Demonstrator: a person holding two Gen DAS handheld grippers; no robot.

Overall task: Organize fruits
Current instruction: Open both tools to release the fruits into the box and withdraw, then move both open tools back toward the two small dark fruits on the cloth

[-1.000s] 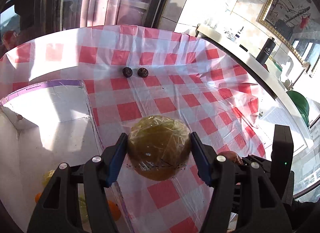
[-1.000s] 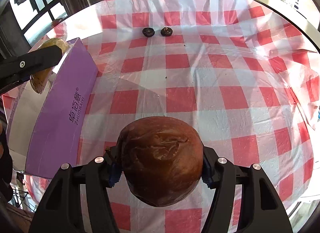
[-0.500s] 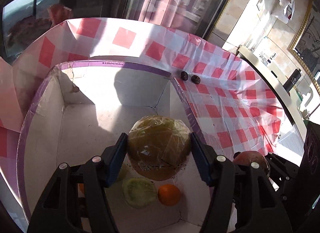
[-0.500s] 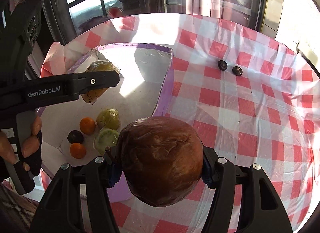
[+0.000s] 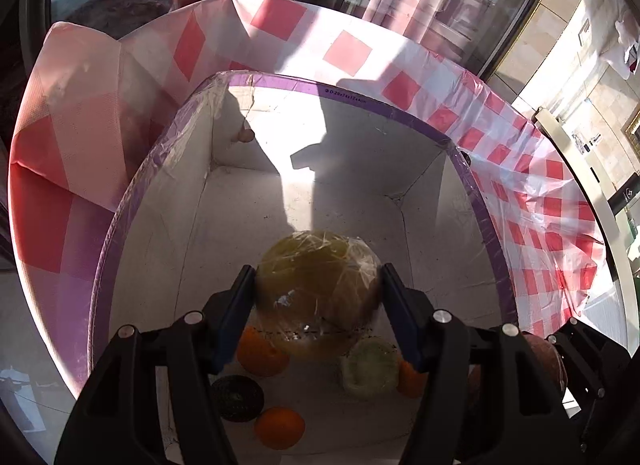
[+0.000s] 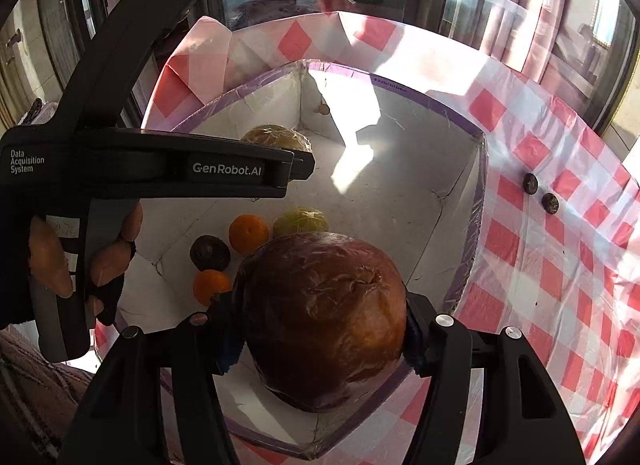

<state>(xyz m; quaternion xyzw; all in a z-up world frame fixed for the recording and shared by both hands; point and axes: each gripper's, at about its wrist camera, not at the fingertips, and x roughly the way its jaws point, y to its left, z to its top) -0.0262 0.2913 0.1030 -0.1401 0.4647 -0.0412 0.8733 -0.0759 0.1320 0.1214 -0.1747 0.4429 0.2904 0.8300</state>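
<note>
My left gripper [image 5: 318,293] is shut on a yellow-green melon wrapped in film [image 5: 316,291] and holds it over the inside of a purple-edged white box [image 5: 360,95]. My right gripper [image 6: 322,325] is shut on a big dark red-brown fruit [image 6: 324,317], held above the box's near corner [image 6: 478,201]. On the box floor lie two oranges [image 5: 279,427], a dark round fruit [image 5: 237,393] and pale green wrapped fruits [image 5: 370,363]. In the right wrist view the left gripper with its melon [image 6: 276,137] reaches in from the left, a hand [image 6: 116,257] on its handle.
The box stands on a red-and-white checked tablecloth [image 6: 560,265]. Two small dark fruits [image 6: 540,193] lie on the cloth to the right of the box. Windows and a dark frame stand behind the table's far edge. A small brown spot marks the box's far inner corner [image 5: 246,136].
Both grippers have swung left from over the cloth to over the box, each still gripping its fruit. The left one has sunk lower into the box.
</note>
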